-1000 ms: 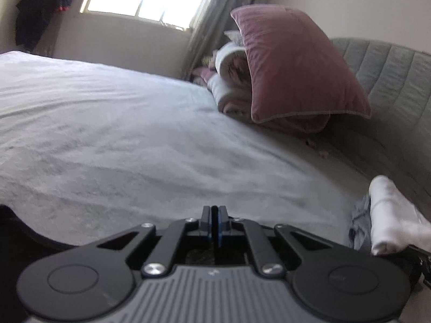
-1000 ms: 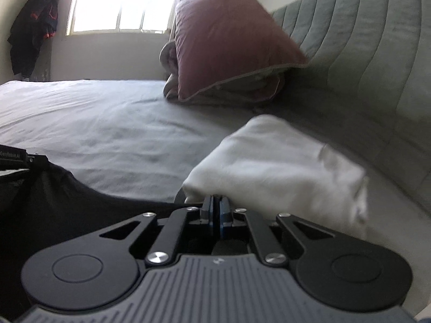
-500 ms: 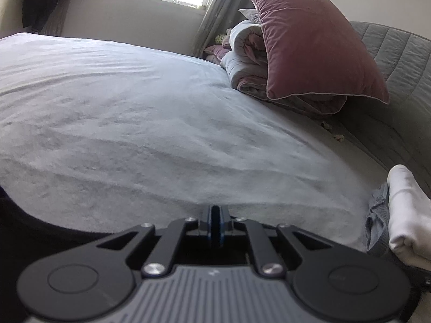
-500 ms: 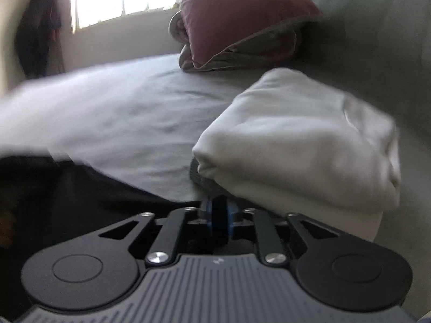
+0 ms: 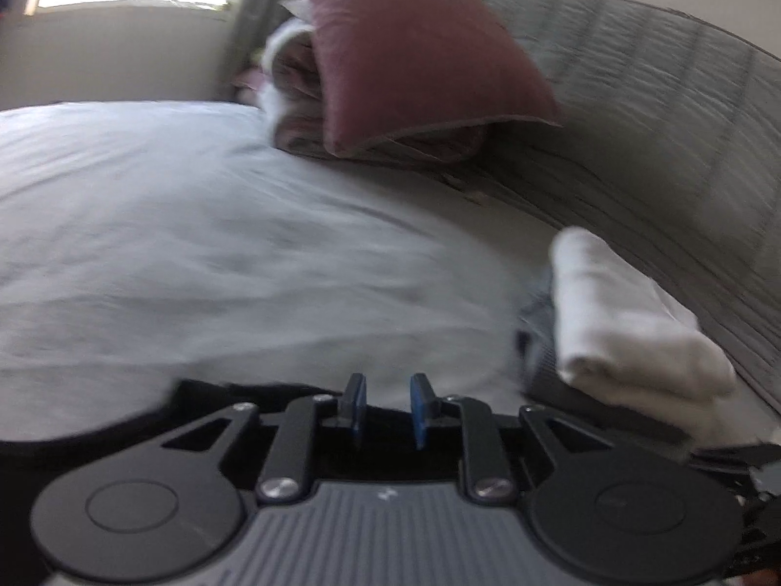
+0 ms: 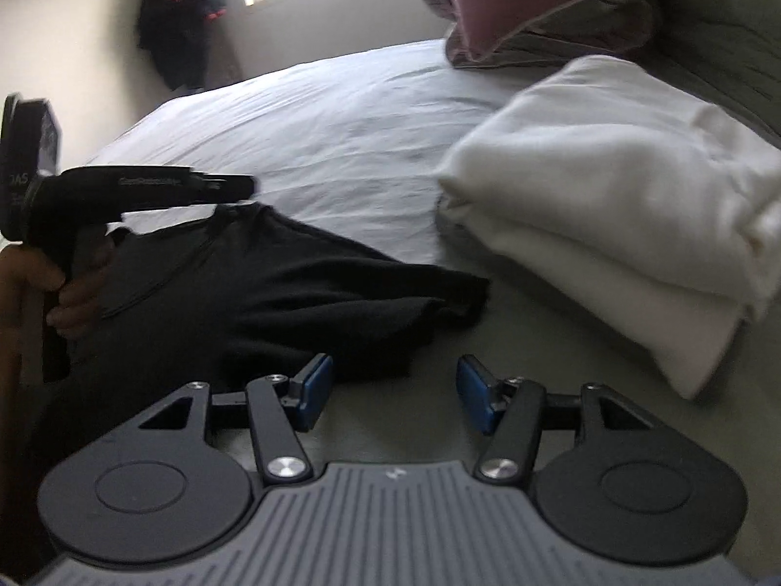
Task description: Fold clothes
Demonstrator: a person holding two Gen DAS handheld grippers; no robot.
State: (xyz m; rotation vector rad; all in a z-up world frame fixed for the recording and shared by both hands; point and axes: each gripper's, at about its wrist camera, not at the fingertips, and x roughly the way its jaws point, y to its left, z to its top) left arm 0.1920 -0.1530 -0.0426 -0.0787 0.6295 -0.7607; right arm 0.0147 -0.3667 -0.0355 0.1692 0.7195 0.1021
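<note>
Here, a wide bed with a pale grey sheet point(image 6: 341, 136) fills both views, backed by a grey quilted headboard point(image 5: 659, 122). A dusky pink velvet cushion point(image 5: 415, 58) leans on rolled bedding at the far end. Nearer, a folded cream-white garment point(image 6: 625, 185) sits in a neat stack by the headboard. Just beside it, a black soft-knit garment point(image 6: 293, 288) lies loosely bunched on the sheet, not yet folded flat.

A second ago both tools were pinched closed; now both have let go. The right hand-held gripper point(image 6: 394, 393) has its blue pads point(image 6: 315, 386) standing wide and opening further, with bare sheet between them and the black cloth's edge just beyond its left pad. The left hand-held gripper point(image 5: 387, 408) shows a narrow gap, also widening, nothing between; in the right view a hand point(image 6: 73, 293) holds it over the garment's far side.

Judging from this, one fold or drag has ended, and a fresh grasp on the black garment comes next.
</note>
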